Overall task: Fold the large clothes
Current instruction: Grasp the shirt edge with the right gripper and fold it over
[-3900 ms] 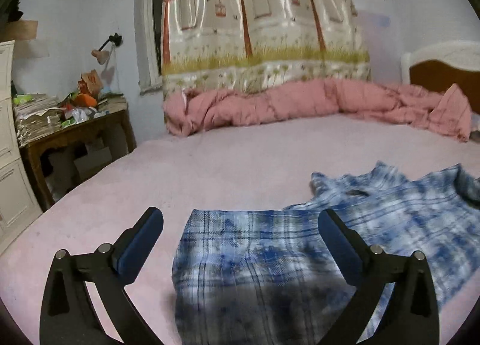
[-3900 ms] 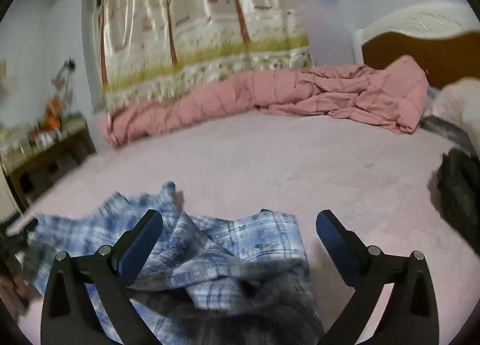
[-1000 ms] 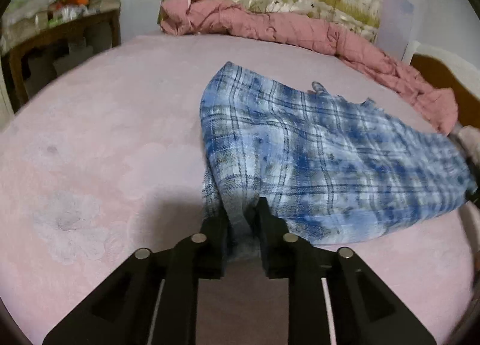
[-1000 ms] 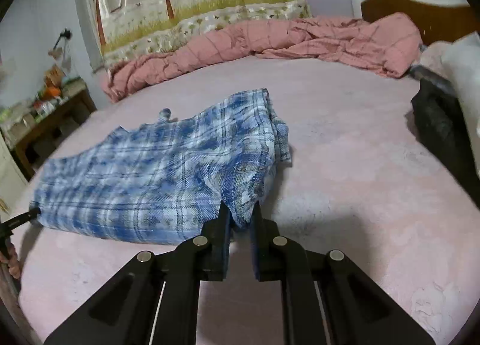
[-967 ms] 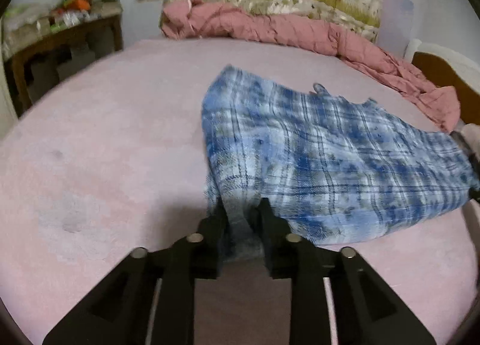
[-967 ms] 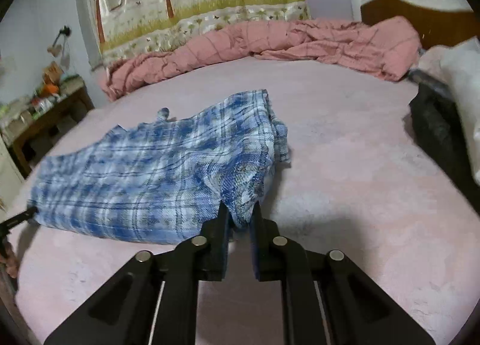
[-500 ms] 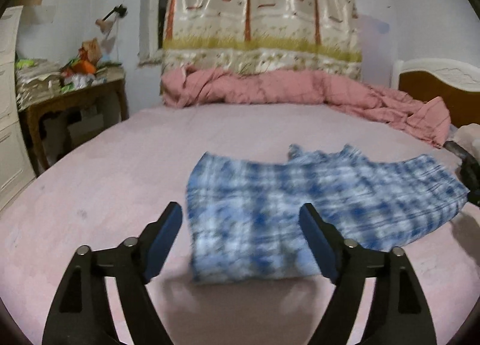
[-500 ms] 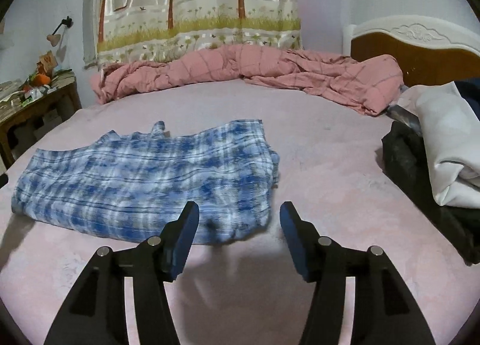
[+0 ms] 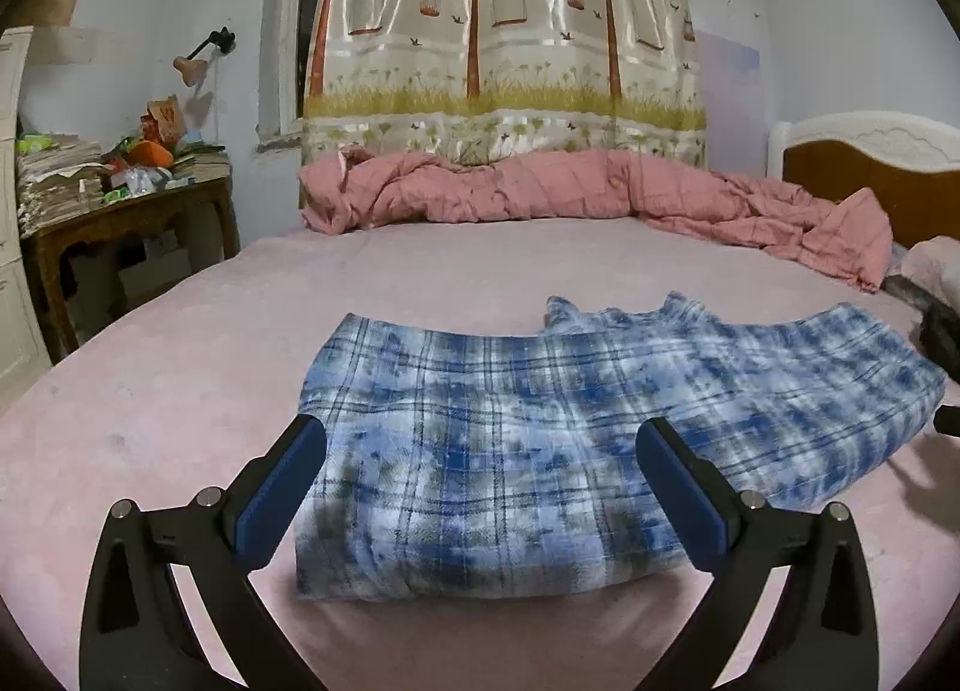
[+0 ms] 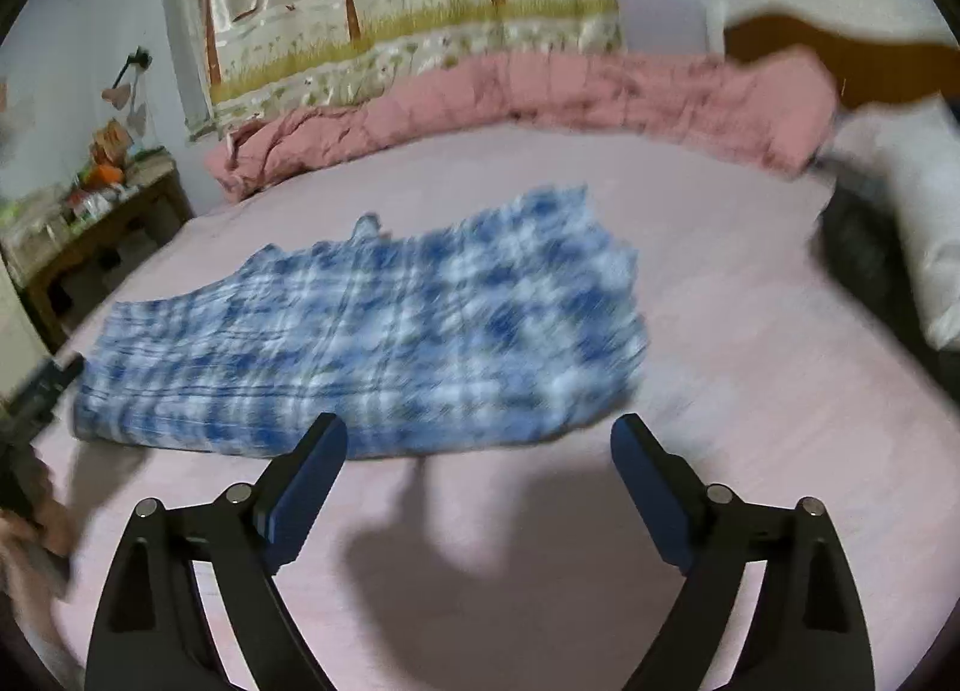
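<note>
Plaid shirt (image 9: 540,439), blue & white, lies folded flat on the pink bed sheet (image 9: 180,367), roughly mid-bed, long side running left to right. In the left wrist view its near folded edge sits just ahead of the fingertips; a ruffled bit of fabric sticks up at the far edge. No readable label or print on it.

Left gripper (image 9: 480,463): jaws have just been opening, now spread wide, nothing pinched. Blue pads (image 9: 282,487) stand either side of the shirt's near end w/o pressing on it; the cloth lies on the sheet beyond them.

Right gripper (image 10: 477,463): jaws have also just been opening, wide apart, empty. Only bare sheet and shadow between the pads; the shirt's (image 10: 372,325) near edge lies just beyond the tips. This view is motion-blurred, so fine detail is lost.

Behind the shirt: rumpled pink quilt (image 9: 570,193) along the far edge of the bed, under a curtain (image 9: 504,30) printed w/ trees and birdcages. Wooden headboard (image 9: 870,181) at far right. Cluttered wooden table (image 9: 120,223) at left w/ stacked papers and an orange item; wall lamp (image 9: 192,66) above it. Dark and white clothes (image 10: 888,247) piled at the bed's right side. No writing legible anywhere.
</note>
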